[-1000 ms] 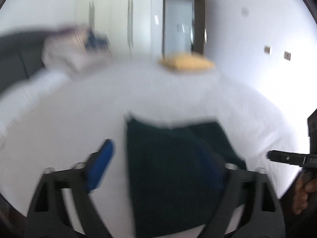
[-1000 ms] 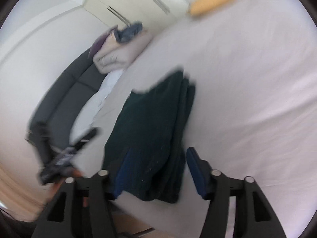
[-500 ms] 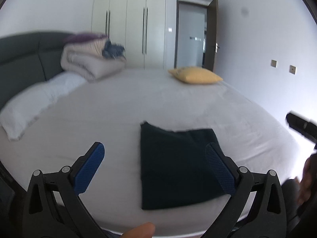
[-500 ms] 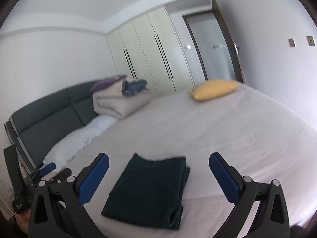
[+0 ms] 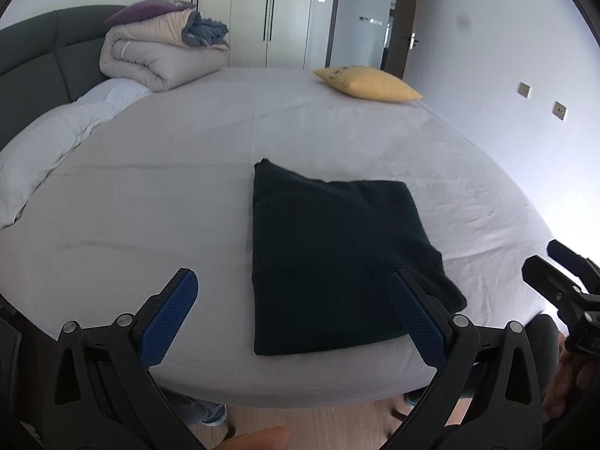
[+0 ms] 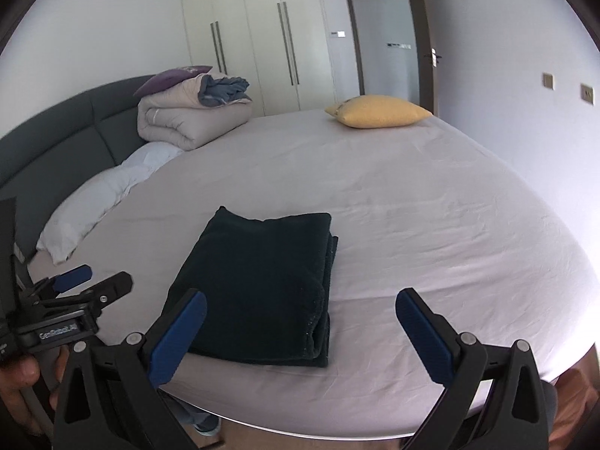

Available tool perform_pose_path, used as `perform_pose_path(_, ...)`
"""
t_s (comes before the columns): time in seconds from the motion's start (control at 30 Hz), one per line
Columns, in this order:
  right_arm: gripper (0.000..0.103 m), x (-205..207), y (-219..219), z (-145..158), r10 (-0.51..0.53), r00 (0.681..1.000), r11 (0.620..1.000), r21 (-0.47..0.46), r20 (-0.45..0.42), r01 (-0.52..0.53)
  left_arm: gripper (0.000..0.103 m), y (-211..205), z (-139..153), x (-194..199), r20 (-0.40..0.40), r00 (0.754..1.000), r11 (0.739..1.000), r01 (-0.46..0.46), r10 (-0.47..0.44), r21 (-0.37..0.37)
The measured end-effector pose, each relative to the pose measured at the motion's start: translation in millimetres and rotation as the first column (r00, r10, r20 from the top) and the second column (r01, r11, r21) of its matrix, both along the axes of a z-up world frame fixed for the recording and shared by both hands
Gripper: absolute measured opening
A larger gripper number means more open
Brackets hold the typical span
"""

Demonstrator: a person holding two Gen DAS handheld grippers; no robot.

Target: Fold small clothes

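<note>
The dark folded garment (image 5: 330,258) lies at the near edge of the bed (image 5: 157,202), straight ahead of both my tongs, its long axis running away from me. My left gripper (image 5: 292,315) and right gripper (image 6: 300,332) hover apart and empty, the left seeming nearer. Stacked layers show along its right side, a tidy rectangle.
</note>
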State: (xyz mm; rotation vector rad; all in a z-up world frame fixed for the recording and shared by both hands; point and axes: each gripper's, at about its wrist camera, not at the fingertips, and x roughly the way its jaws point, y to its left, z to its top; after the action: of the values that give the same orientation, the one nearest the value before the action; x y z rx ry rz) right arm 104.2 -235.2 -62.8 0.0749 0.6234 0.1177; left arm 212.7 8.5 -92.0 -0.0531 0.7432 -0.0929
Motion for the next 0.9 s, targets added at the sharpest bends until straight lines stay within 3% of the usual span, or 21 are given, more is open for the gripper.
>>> perform_pose_path(0.1, 0.103, -1, 6, -2, 0.006, 1.000, 0.999, -0.034, 0.001, -0.006, 0.103, 2, -7, 4, -0.020, 1.000, 1.000, -0.010, 0.010, -0.002)
perform_pose_path(0.9, 0.103, 2, 7, -18, -0.016, 0.997, 1.000, -0.024, -0.070, 0.015, 0.103, 7, -24, 9, -0.048, 0.998, 0.999, -0.052, 0.052, 0.007)
